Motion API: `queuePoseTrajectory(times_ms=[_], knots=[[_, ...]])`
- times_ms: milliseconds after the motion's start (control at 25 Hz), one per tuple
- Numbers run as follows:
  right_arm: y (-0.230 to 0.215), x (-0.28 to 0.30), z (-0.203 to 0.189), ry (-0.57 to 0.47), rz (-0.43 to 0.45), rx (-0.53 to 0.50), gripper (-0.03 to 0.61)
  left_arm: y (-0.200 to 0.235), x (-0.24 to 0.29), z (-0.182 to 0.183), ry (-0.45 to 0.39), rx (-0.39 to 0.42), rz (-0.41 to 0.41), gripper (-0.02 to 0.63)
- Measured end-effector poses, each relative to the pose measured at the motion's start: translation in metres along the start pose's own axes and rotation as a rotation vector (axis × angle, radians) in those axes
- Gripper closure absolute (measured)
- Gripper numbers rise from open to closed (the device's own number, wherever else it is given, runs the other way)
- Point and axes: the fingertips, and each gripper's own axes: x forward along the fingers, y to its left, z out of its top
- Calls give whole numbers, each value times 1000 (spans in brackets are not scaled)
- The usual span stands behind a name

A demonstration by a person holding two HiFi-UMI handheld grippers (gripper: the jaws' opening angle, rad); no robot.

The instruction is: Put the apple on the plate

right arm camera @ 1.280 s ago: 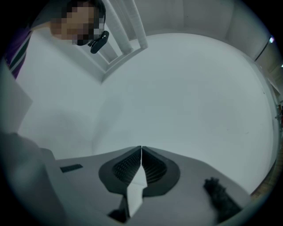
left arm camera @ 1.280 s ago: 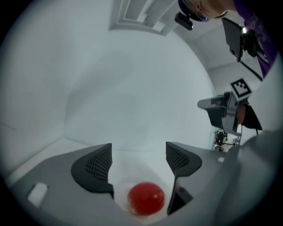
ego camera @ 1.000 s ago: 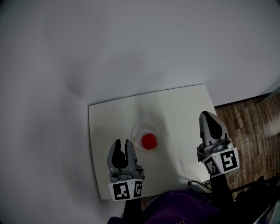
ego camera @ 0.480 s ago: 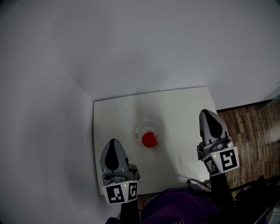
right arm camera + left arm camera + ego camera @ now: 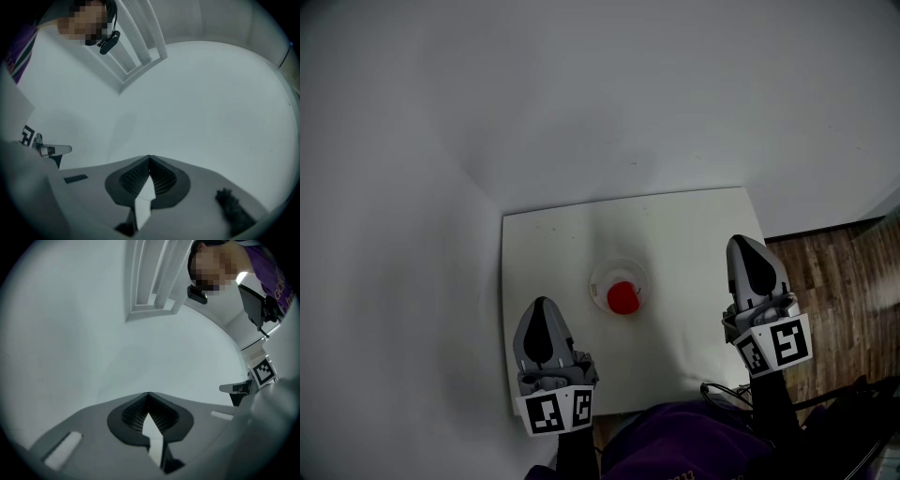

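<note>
Apple: red apple (image 5: 623,298), resting in the plate, toward the side nearer the person.
Plate: small, round and clear (image 5: 598,278); it stands near the middle of the desk, apart from both claws.
Desk: white top (image 5: 675,230), set into a corner of pale grey walls.
Left claw: pressed together (image 5: 542,306) with nothing between the jaws; in the left gripper view the ribbed pads meet at the tip (image 5: 148,394) against bare wall. It hangs over the desk's near left part, below and to the left of the plate in the head view.
Right claw: pressed together (image 5: 744,246) and empty; the pads meet at the tip (image 5: 149,158). It is at the desk's right edge, well apart from the plate.
Floor: wood planks (image 5: 844,262) to the right of the desk.
Person: purple clothing (image 5: 675,445) at the lower edge.
</note>
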Motion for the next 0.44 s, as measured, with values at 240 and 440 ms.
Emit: queuePoseTrajectory(times_ms=[240,440], knots=[[-3,0,0,9,-8,5,568,1,-2,2,4,1,13,606],[-4,-1,-3,9,-15,2,568,5,-2,-1,-1,4,21,606]])
